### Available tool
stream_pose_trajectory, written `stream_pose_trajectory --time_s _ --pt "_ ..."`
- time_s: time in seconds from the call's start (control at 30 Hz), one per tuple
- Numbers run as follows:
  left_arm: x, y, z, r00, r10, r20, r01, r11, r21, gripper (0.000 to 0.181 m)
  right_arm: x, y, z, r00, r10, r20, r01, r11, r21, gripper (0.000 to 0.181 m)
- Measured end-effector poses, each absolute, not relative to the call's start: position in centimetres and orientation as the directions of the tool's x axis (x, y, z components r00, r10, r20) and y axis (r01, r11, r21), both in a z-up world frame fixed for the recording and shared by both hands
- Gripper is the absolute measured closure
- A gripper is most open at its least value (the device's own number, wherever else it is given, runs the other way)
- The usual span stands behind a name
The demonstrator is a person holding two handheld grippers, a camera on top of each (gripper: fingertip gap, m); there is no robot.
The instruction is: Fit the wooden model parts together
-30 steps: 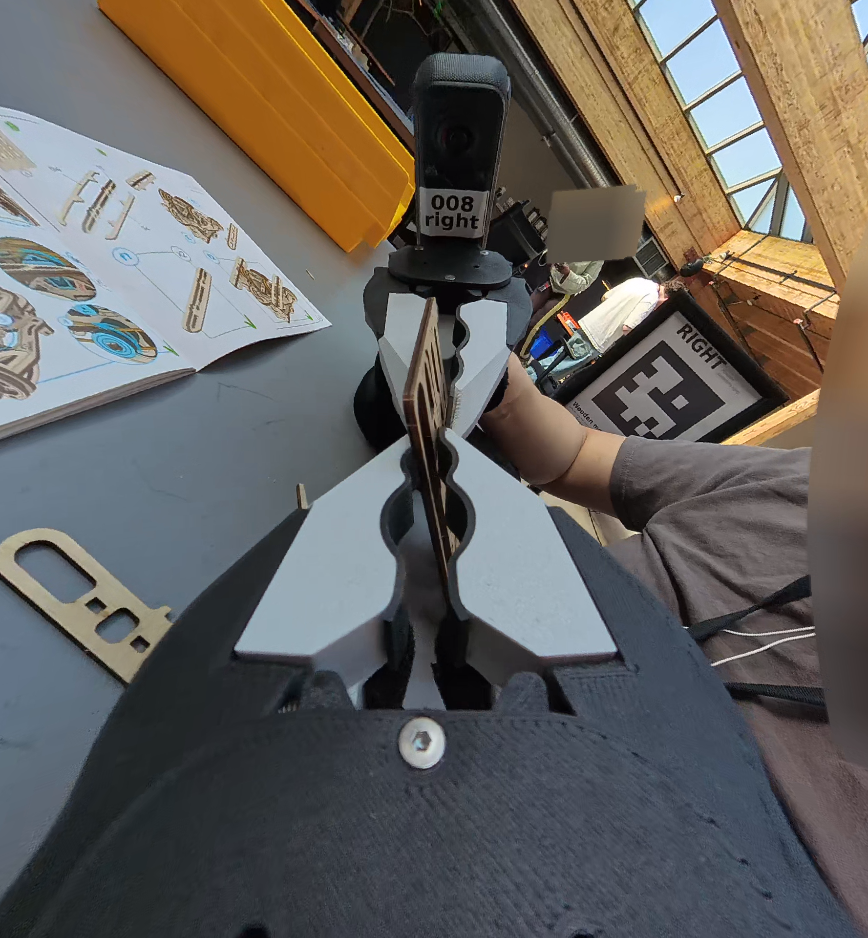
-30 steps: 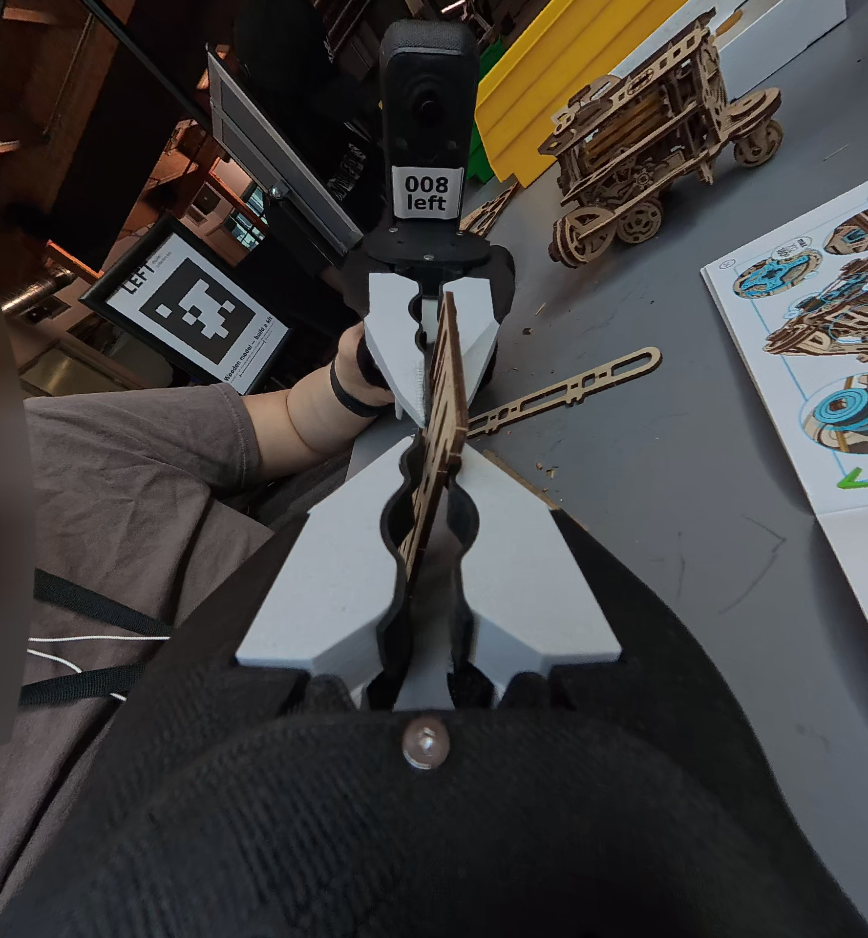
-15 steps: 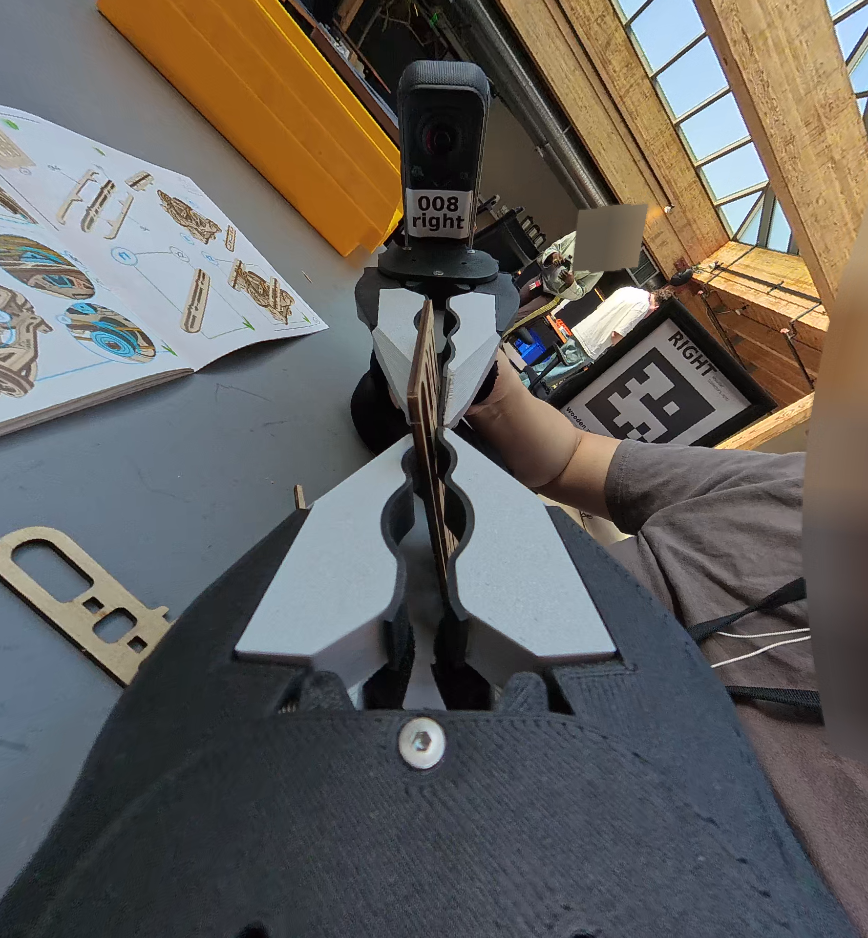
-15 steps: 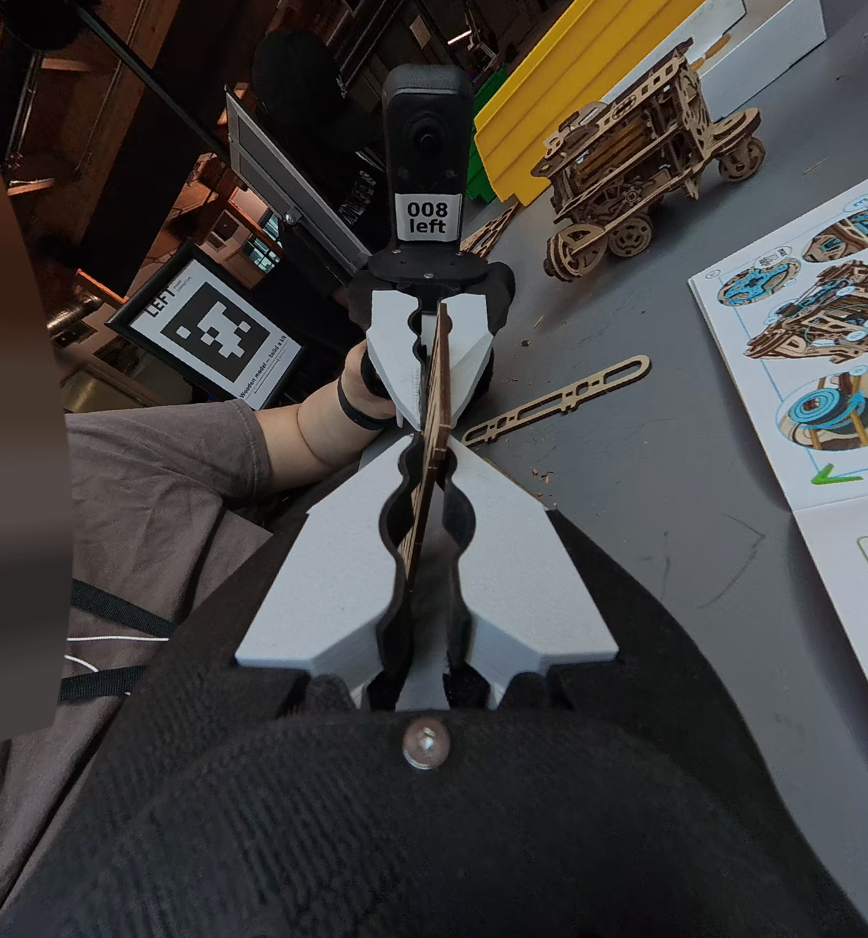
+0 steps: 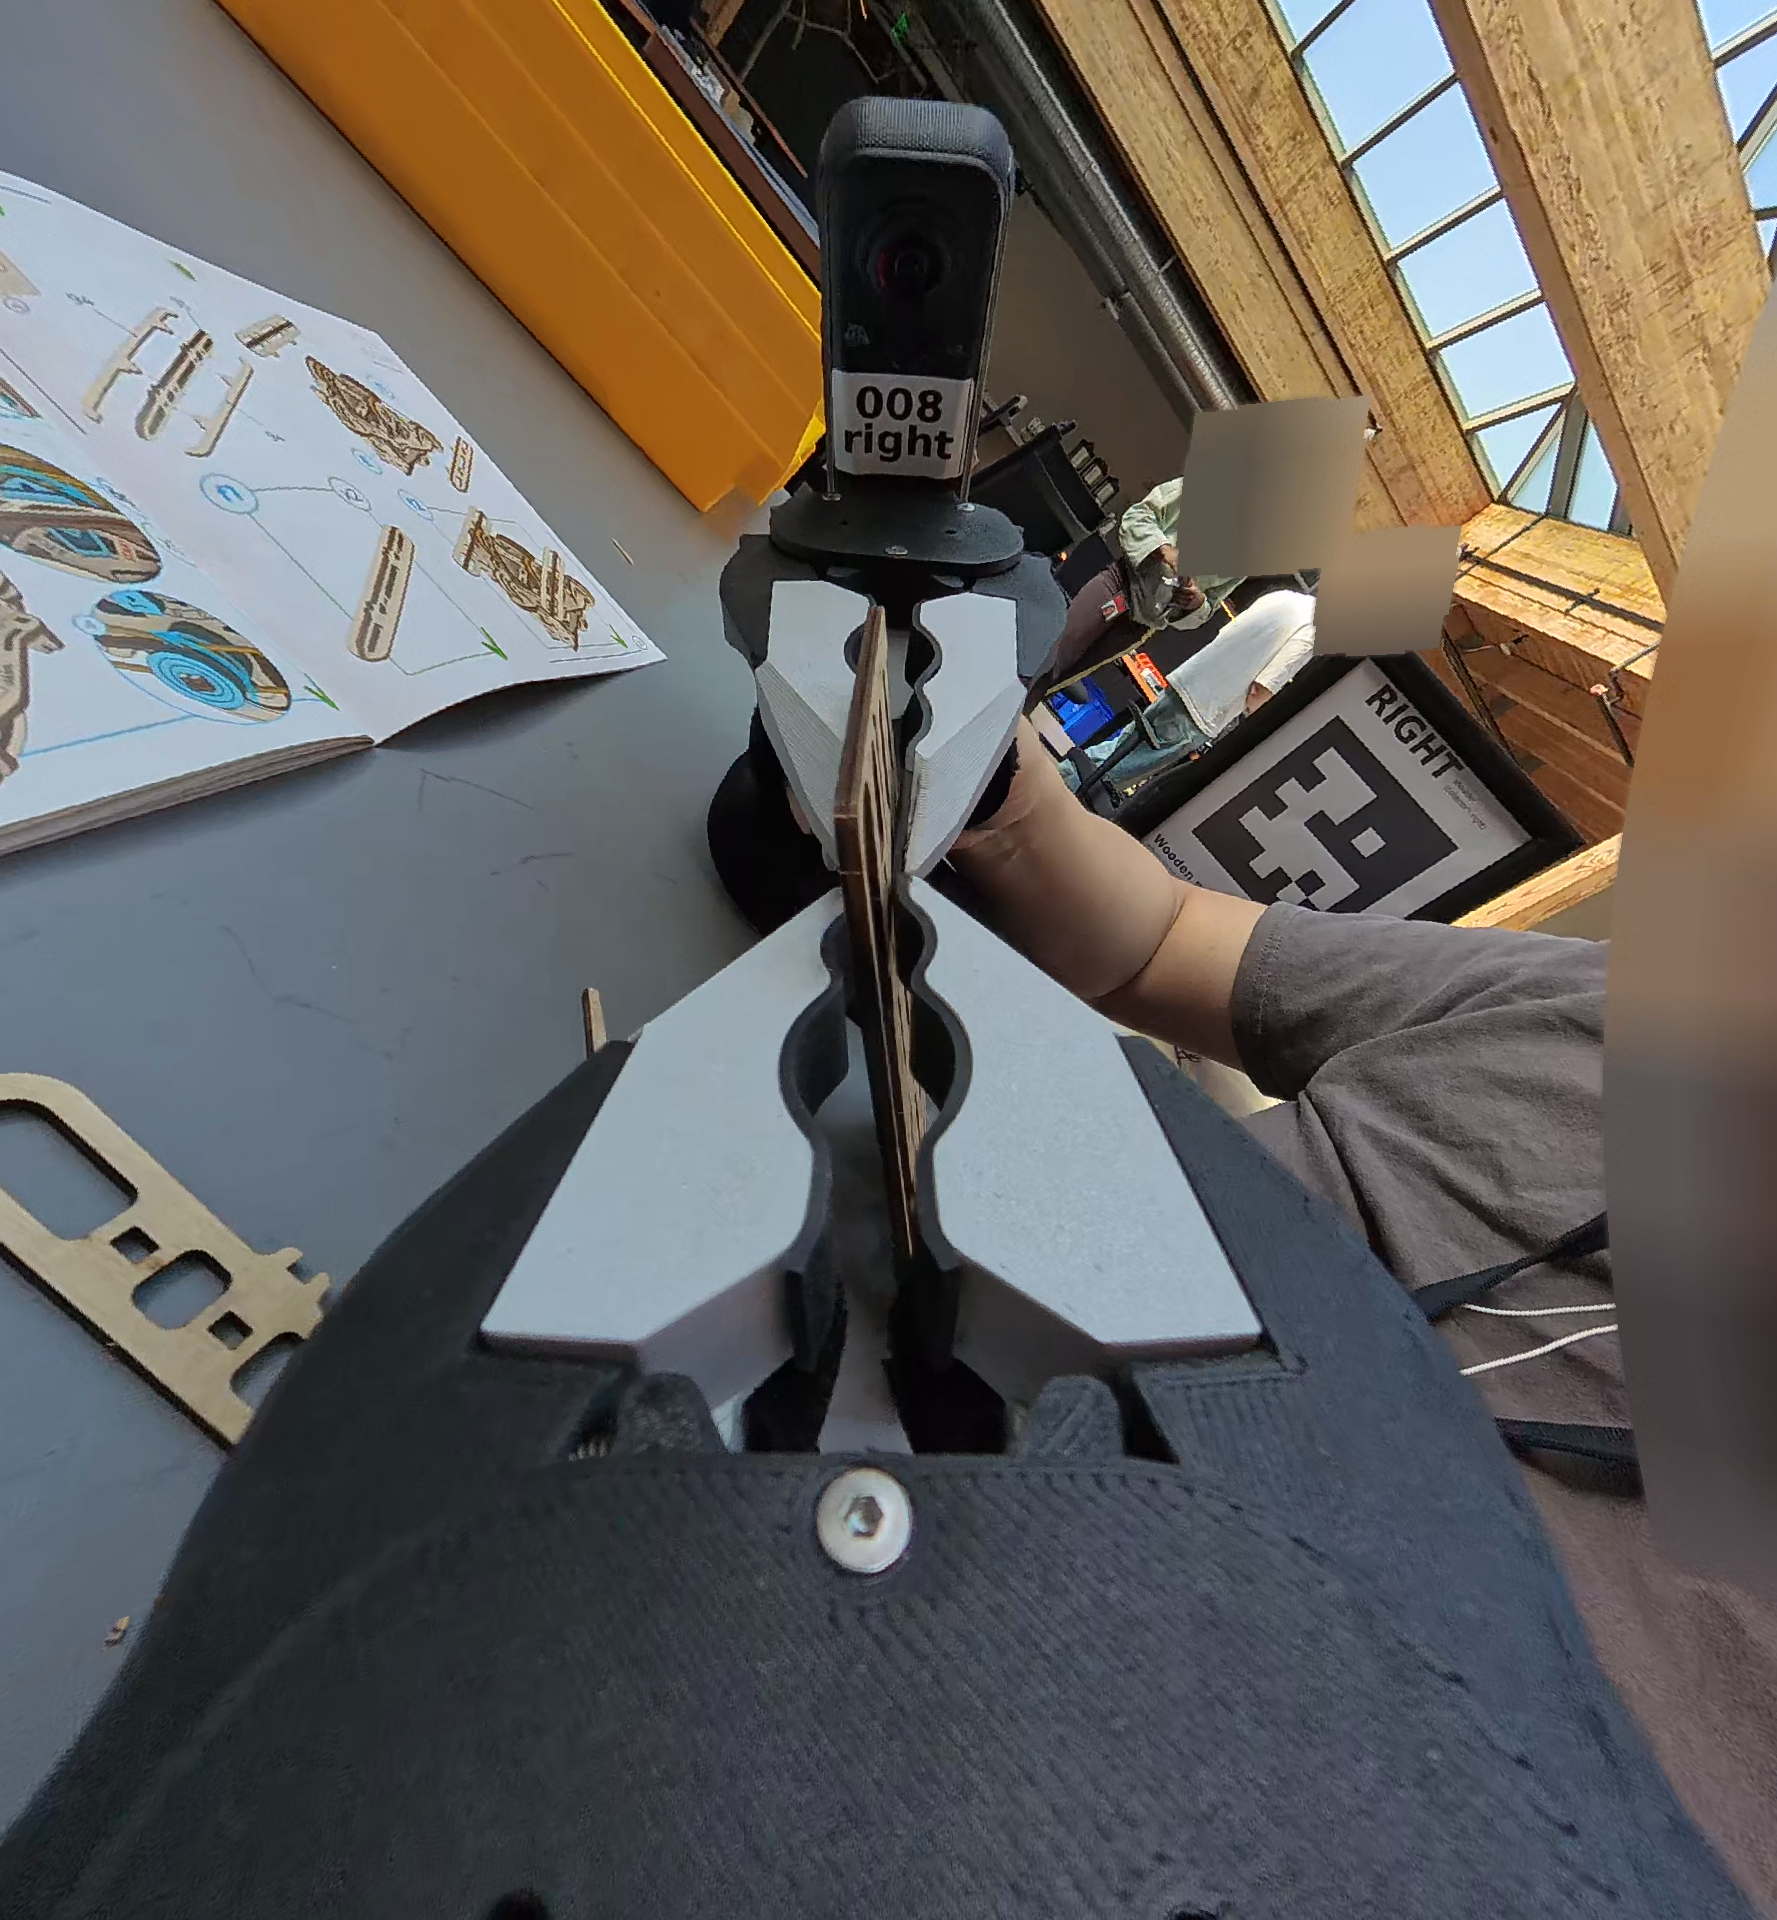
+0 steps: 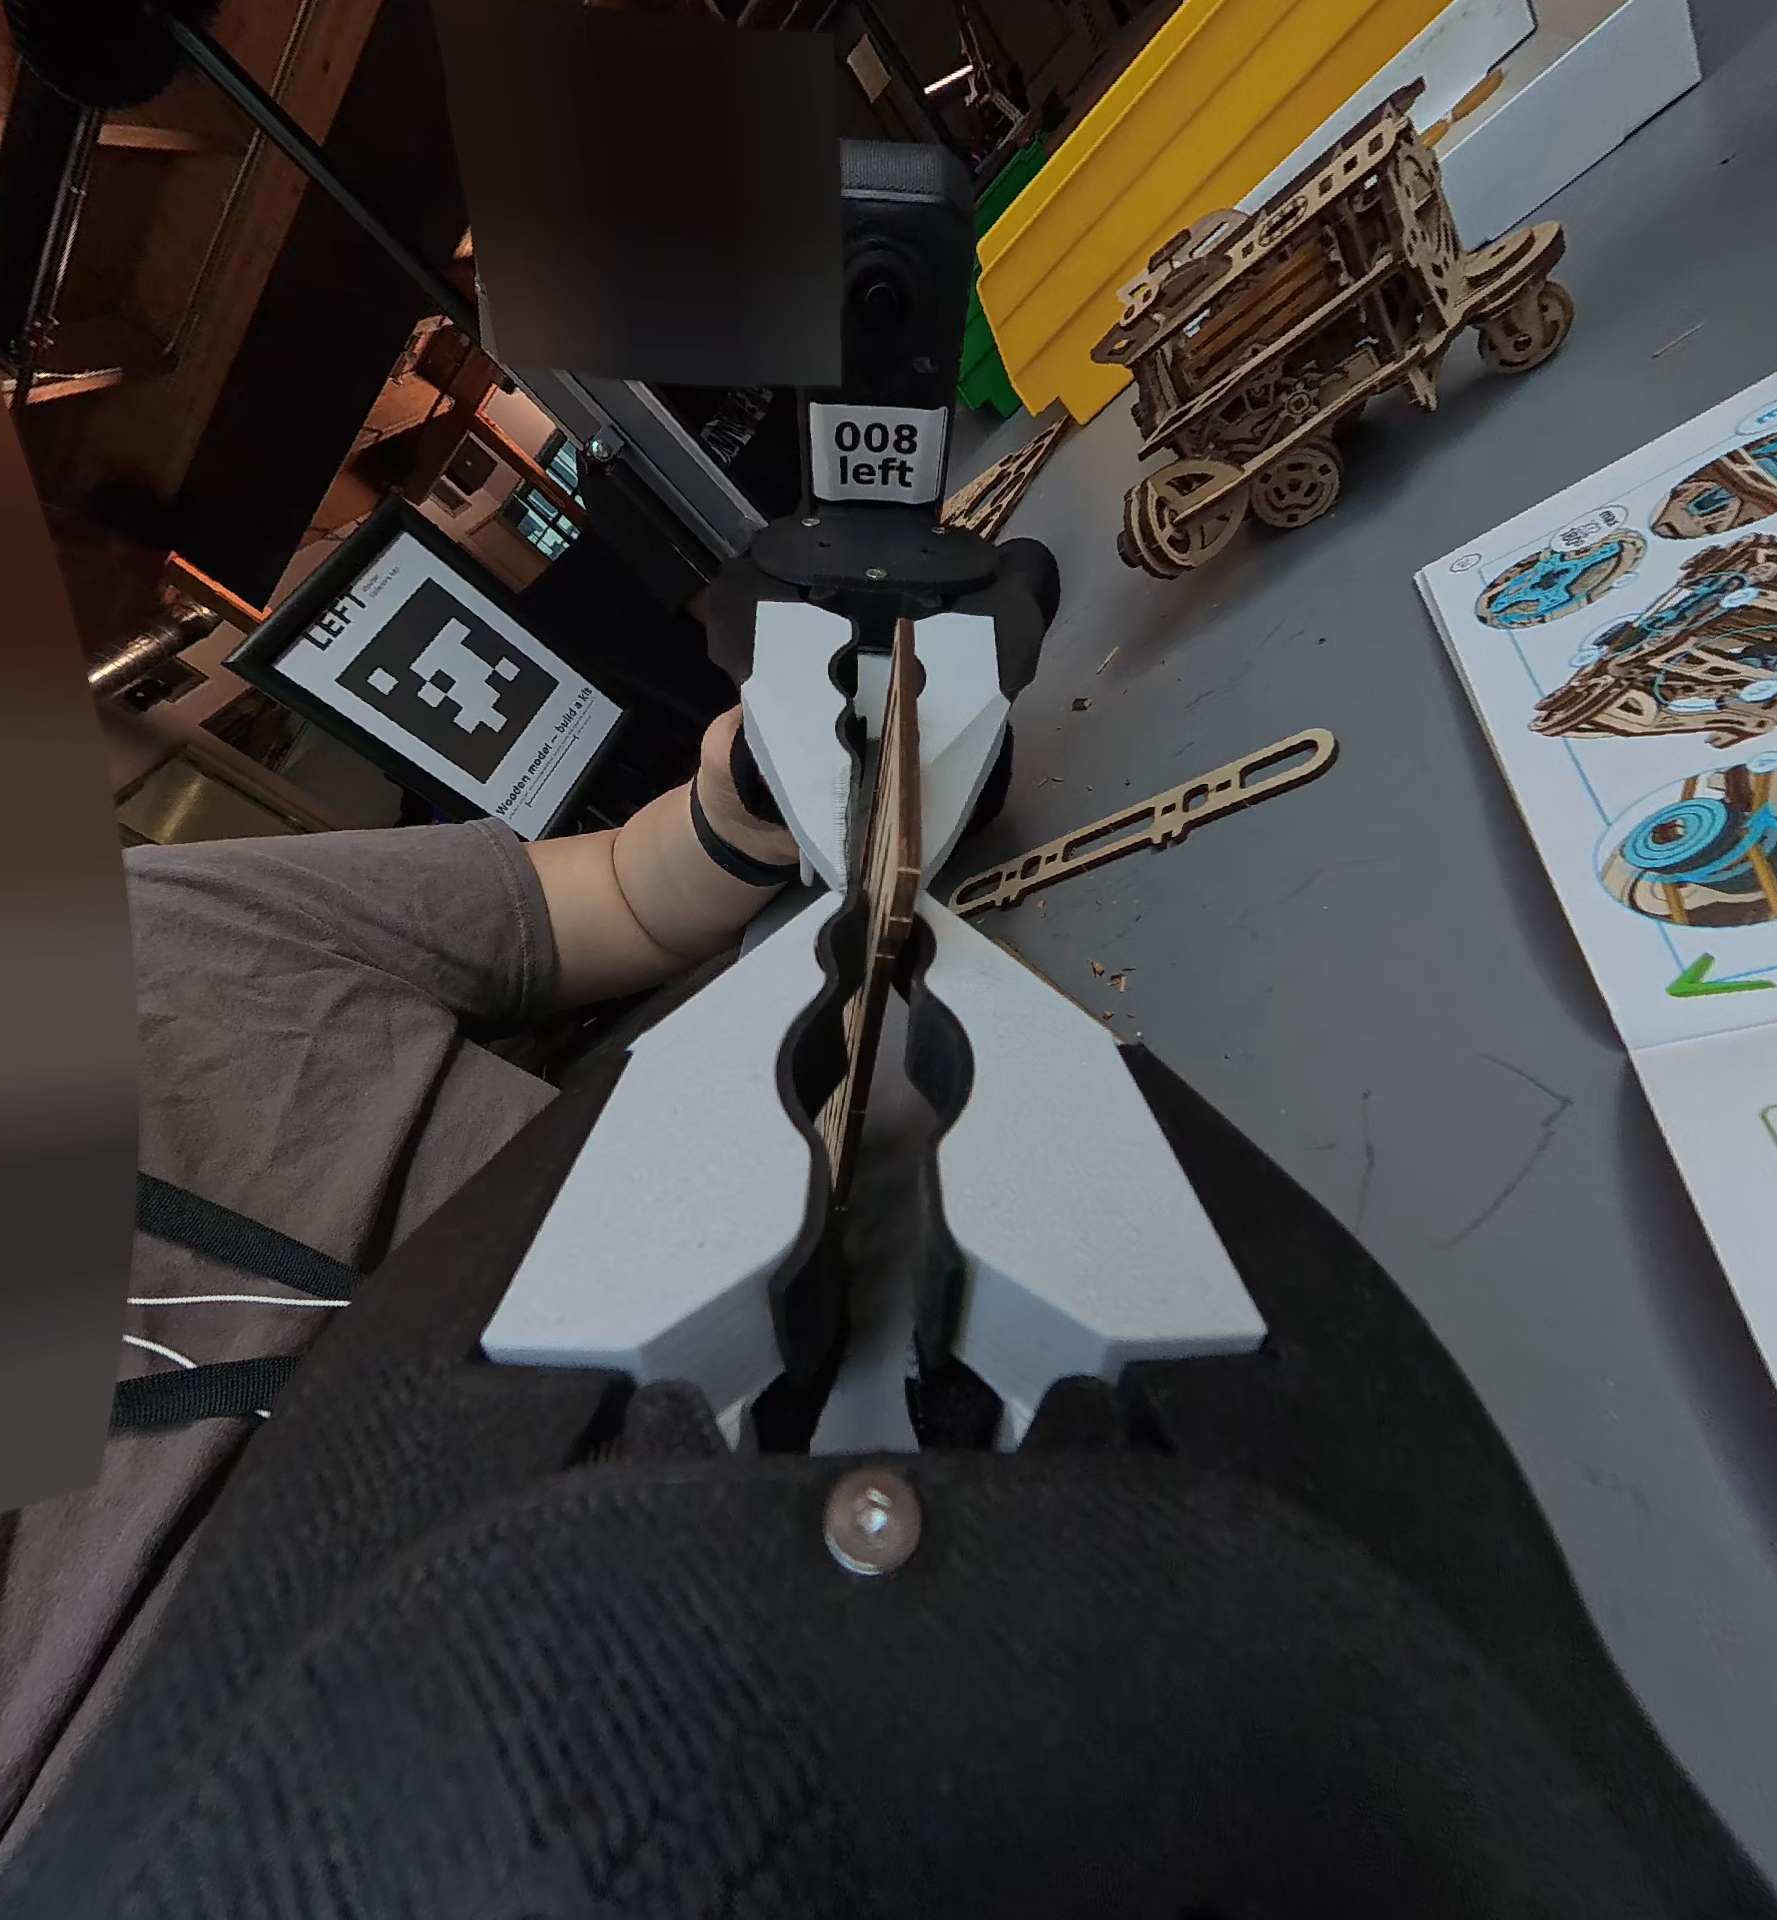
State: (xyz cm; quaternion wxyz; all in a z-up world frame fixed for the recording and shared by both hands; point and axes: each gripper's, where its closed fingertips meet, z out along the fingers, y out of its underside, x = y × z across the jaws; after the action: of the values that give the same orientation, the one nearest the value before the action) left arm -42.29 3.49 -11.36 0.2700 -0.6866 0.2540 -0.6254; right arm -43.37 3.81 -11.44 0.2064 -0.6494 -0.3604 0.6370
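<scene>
1. Both tools have closed in on each other since a second ago: in the left wrist view the right tool [image 5: 889, 831] looms larger and nearer, and the wooden strip [image 5: 879, 935] now spans almost tip to tip.
2. Left wrist view: the left tool [image 5: 879, 904] has its jaws nearly closed, pinching the strip edge-on. The strip's long axis runs straight ahead along the fingers into the right tool, which faces back and is clamped on the far end. Whether this is one strip or two lapped parts I cannot tell.
3. Same view: a second slotted flat part [image 5: 105, 1236] lies on the grey table [image 5: 396, 987] to the left, apart from the tool. An open instruction booklet [image 5: 240, 540] sits beyond it, with a yellow bin [image 5: 572, 229] behind.
4. Right wrist view: the right tool [image 6: 879, 914] is likewise almost shut on the wooden strip, which stands on edge and leans slightly. The left tool [image 6: 873, 873] opposite grips the other end, the tips of both all but meeting.
5. Same view: the slotted flat part [image 6: 1154, 821] rests on the table just right of the tools; a built wooden cart model [image 6: 1310, 384] stands farther off.
6. Judgement: the strip is shared equally, so any push or slide must follow its length.
</scene>
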Motion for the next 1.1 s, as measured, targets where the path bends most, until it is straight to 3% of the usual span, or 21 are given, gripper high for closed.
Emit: stream_pose_trajectory --time_s 1.0,1.1 --pt "-42.47 3.98 -11.32 0.143 -0.718 0.681 0.008 -0.688 -0.726 0.179 -43.29 4.12 -11.02 -0.055 0.762 -0.645 0.158 -0.632 -0.759 0.180" --pt "-42.27 3.42 -12.14 0.118 -0.677 0.726 -0.031 -0.734 -0.679 0.179 -43.22 4.55 -11.06 -0.051 0.738 -0.673 0.148 -0.660 -0.736 0.180"
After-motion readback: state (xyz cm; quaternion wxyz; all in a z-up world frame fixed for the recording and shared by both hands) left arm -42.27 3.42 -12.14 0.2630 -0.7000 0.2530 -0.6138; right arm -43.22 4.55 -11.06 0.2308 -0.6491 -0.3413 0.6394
